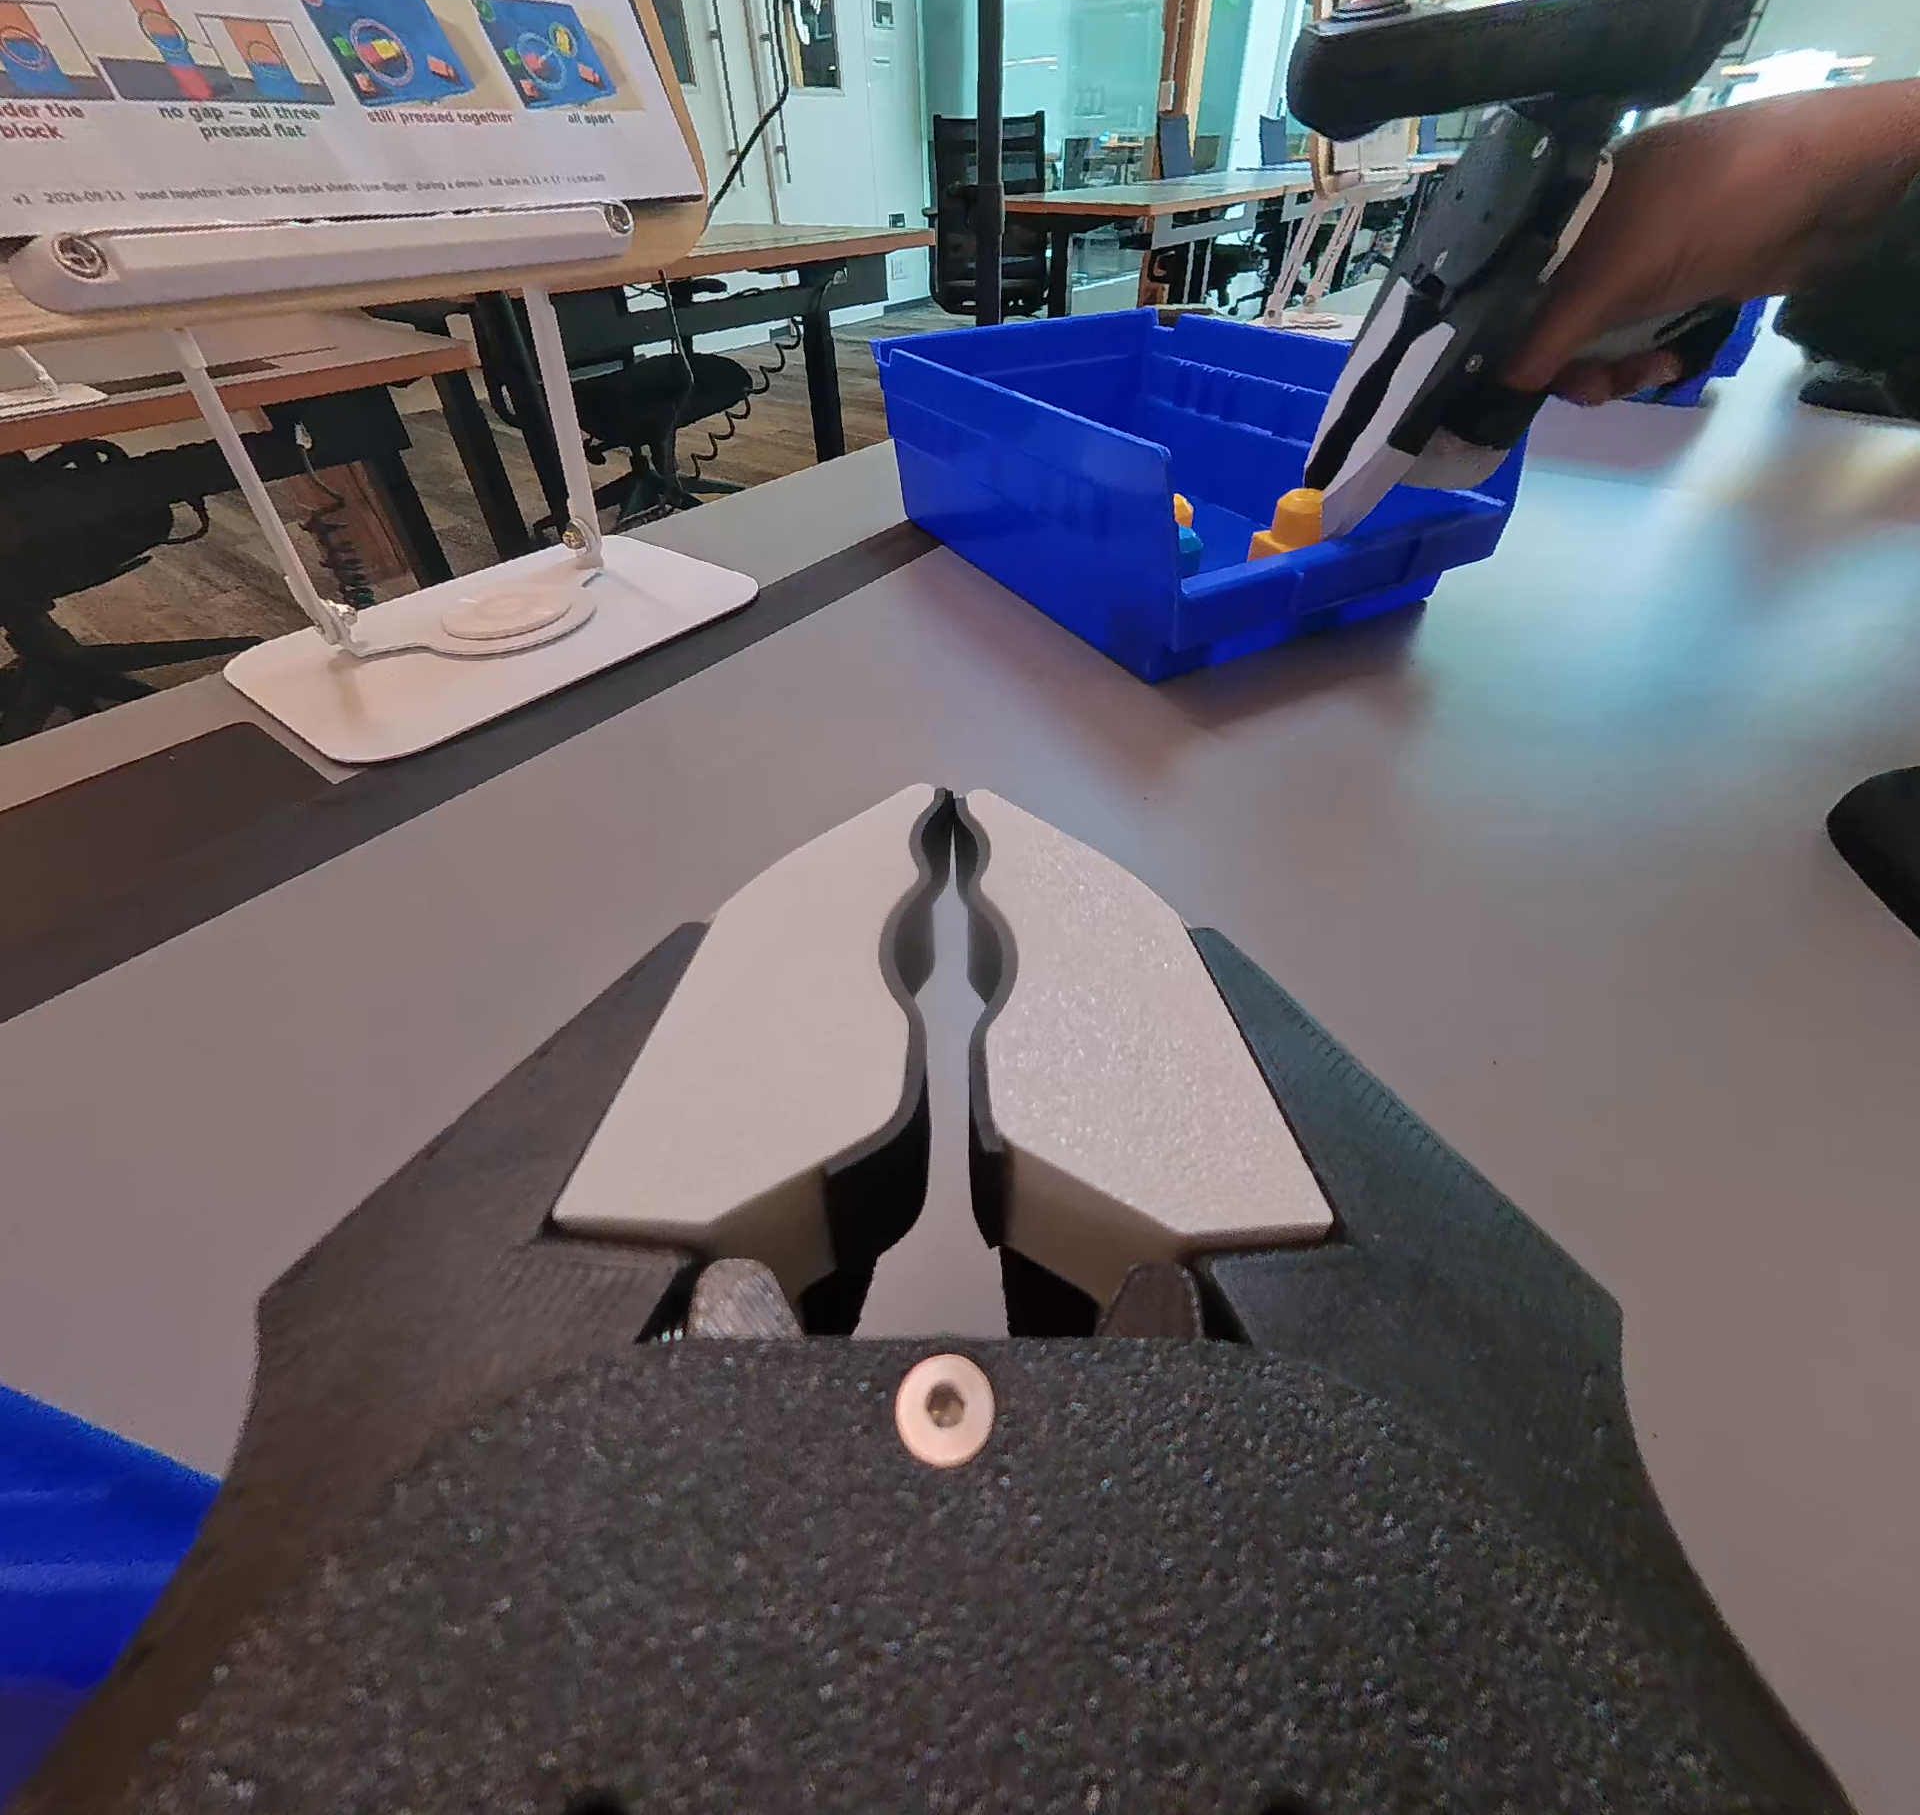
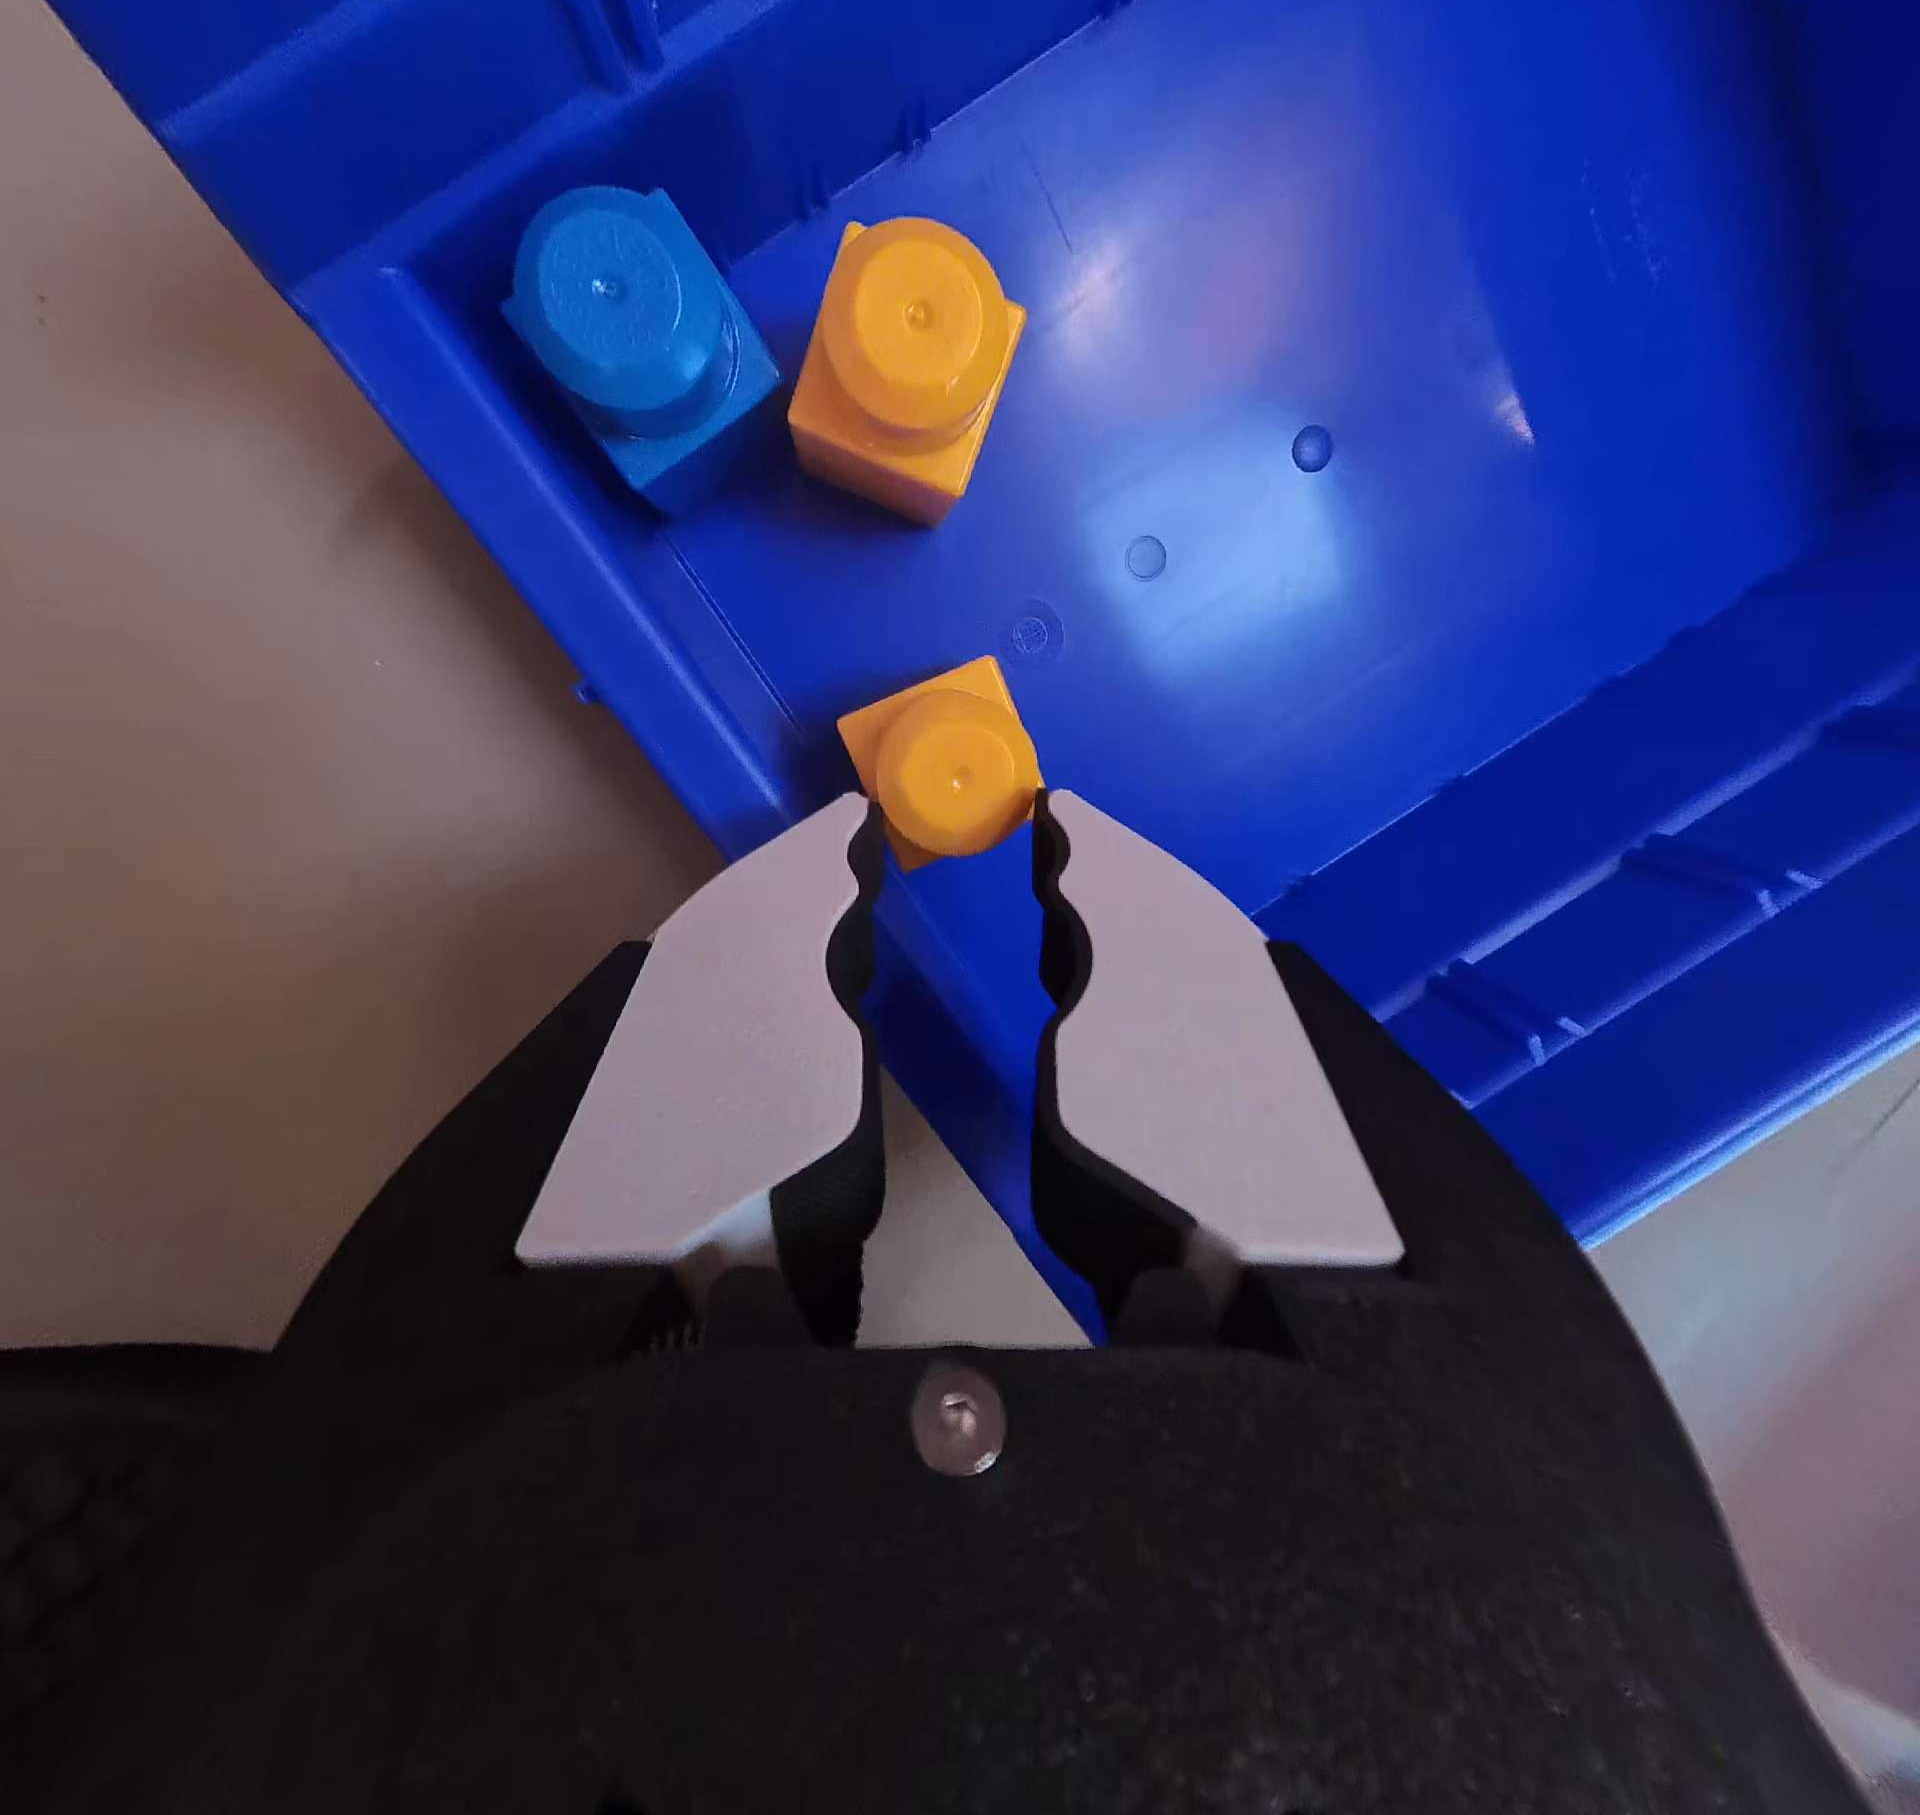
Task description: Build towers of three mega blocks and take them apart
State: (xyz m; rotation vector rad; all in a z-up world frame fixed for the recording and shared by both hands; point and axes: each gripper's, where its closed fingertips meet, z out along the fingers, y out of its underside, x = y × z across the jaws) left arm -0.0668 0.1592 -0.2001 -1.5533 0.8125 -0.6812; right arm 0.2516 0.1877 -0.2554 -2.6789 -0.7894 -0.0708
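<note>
We find the right gripper [image 2: 958, 809] reaching down into the blue bin [image 2: 1351, 155], its jaws apart and straddling the round stud of the near orange block [image 2: 951, 763]. The tips appear to touch the stud's sides, but we cannot confirm a firm clamp. That block stands upright on the bin floor beside the left wall. Farther in, a second orange block [image 2: 904, 383] and a blue block [image 2: 634, 352] stand side by side in the far left corner, also upright and apart from one another.

The left gripper [image 1: 948, 809] hovers over the bare grey table [image 1: 1455, 882], jaws together and holding nothing. A white stand with an instruction sheet [image 1: 343, 51] sits to the far left.

We judge the blocks light, rigid, smooth plastic, likely slippery on the rounded stud. A hold across the flat sides of the square base would seat more securely than on the stud.
</note>
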